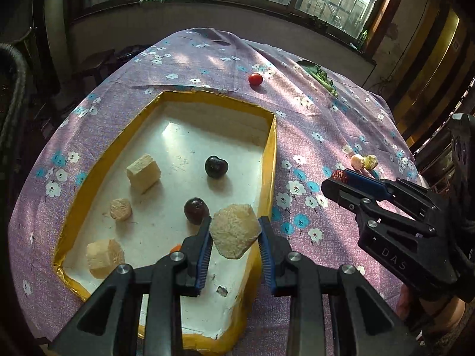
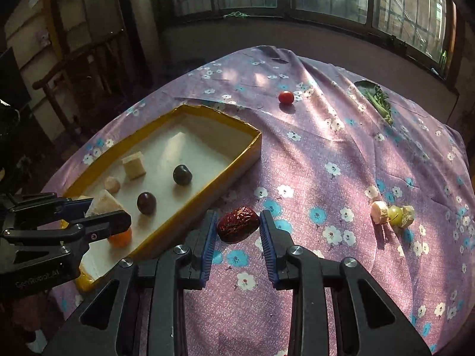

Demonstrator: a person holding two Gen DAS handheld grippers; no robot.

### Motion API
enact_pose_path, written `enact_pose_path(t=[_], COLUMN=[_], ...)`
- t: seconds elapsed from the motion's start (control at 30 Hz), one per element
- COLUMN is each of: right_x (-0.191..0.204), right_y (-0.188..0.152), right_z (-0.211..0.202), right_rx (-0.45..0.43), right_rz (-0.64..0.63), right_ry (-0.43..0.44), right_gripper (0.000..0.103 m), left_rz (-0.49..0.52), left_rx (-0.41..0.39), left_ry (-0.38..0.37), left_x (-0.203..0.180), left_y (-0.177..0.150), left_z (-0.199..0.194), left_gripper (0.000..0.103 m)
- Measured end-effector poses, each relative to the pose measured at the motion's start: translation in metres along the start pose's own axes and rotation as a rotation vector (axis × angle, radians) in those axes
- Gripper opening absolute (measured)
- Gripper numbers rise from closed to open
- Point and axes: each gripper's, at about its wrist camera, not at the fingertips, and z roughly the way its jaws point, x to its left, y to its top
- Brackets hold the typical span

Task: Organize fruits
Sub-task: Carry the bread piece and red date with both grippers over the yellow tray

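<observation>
Purple floral cloth (image 2: 341, 136) under tray (image 1: 268, 160). Light, crumbly pale chunk (image 1: 234, 231) pinched by left gripper (image 1: 235, 237); wrinkled red date (image 2: 237, 224), firm, clamped lengthwise by right gripper (image 2: 237, 231).

The tray (image 1: 268, 160) lies on the tablecloth (image 1: 311, 112), at nine o'clock of the table's middle. In it sit two cherries (image 1: 216, 166), one nearer than the other, with cut pieces (image 1: 143, 172) at their nine o'clock. A tomato (image 1: 255, 79) lies beyond the tray at one o'clock (well apart), greens (image 1: 322, 78) farther at three o'clock.
</observation>
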Motion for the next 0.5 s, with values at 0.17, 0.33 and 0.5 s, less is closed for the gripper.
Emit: enact_pose_path(t=[0.17, 0.33, 0.5], right_x=[0.017, 0.028, 0.03], right_y=[0.026, 0.056, 0.073], right_z=[0.015, 0.04, 0.079], right_rx=[-0.021, -0.036, 0.01], right_rz=[-0.027, -0.038, -0.043], right_ry=[0.022, 0.035, 0.032], right_gripper=[0.028, 0.028, 0.028], left_rz=[-0.015, -0.044, -0.088], left_rx=[-0.013, -0.023, -0.005], left_ry=[0.078, 0.13, 0.143], left_x=[0.028, 0.053, 0.067], left_y=[0.022, 0.049, 0.07], left_z=[0.009, 0.024, 0.051], left_gripper=[0.032, 0.032, 0.033])
